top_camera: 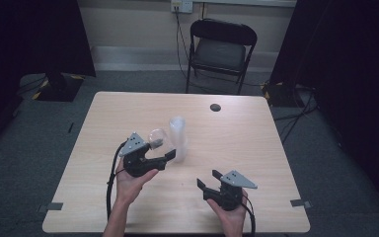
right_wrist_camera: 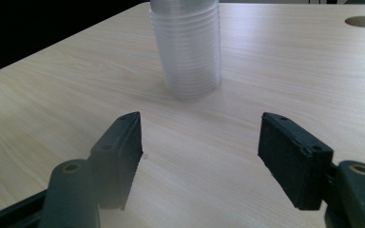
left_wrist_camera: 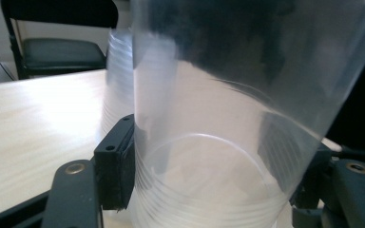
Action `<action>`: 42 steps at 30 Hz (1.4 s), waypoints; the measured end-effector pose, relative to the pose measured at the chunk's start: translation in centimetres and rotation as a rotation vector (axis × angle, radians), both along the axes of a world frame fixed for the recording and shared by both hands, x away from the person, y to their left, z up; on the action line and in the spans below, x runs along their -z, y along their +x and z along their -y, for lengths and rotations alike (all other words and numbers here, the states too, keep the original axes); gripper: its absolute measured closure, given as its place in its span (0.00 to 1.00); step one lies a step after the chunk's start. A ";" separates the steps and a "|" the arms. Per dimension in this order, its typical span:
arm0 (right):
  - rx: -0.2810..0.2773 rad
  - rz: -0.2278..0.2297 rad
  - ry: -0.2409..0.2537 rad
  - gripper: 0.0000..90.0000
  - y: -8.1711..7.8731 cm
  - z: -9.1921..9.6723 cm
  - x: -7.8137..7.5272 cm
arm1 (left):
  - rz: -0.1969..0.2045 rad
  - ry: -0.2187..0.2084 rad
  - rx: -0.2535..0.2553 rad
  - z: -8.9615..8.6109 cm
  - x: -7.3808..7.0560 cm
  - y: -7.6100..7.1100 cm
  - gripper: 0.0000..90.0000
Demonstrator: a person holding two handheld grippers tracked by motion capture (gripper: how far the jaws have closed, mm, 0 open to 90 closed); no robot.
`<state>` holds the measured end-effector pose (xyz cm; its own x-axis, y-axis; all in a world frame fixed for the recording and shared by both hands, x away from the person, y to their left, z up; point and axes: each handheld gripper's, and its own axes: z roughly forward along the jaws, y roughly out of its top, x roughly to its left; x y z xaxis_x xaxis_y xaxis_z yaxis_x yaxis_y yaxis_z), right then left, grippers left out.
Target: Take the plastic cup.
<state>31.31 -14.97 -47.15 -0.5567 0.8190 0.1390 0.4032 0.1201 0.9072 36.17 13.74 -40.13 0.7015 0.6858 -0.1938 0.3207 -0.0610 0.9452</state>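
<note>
Left gripper (top_camera: pixel 164 157) grasping clear thin plastic cup (left_wrist_camera: pixel 209 142), frame centre: light, crushable, slippery; grip sidewall gently. Right gripper (right_wrist_camera: pixel 199 156) released.

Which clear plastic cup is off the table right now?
The single cup clamped in the left gripper, lifted and tilted; the others stand nested in the stack on the table.

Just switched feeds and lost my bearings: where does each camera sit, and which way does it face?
High view: above the person's side, looking forward and down on the table; forearms, left gripper and right gripper show.
Left gripper view: rides the left gripper, its jaws clamping a clear cup.
Right gripper view: rides the right gripper, jaws apart, facing the cup stack.
All three share the cup stack.
</note>
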 end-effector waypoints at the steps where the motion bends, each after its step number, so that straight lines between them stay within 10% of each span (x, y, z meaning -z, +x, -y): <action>1: -0.003 0.003 -0.005 0.36 -0.1 -0.1 -0.1 | -0.005 -0.007 0.004 0.1 0.1 -0.2 0.37; 42: -0.214 0.232 -0.009 0.60 -2.0 -3.4 -0.8 | -0.319 -0.223 0.080 1.4 4.1 -2.7 0.38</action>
<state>29.31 -11.60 -46.35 -0.7326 0.6805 -0.0180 0.1508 0.1880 0.9705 33.51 12.30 -44.26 0.6318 0.5474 -0.5488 0.6029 0.0980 0.7918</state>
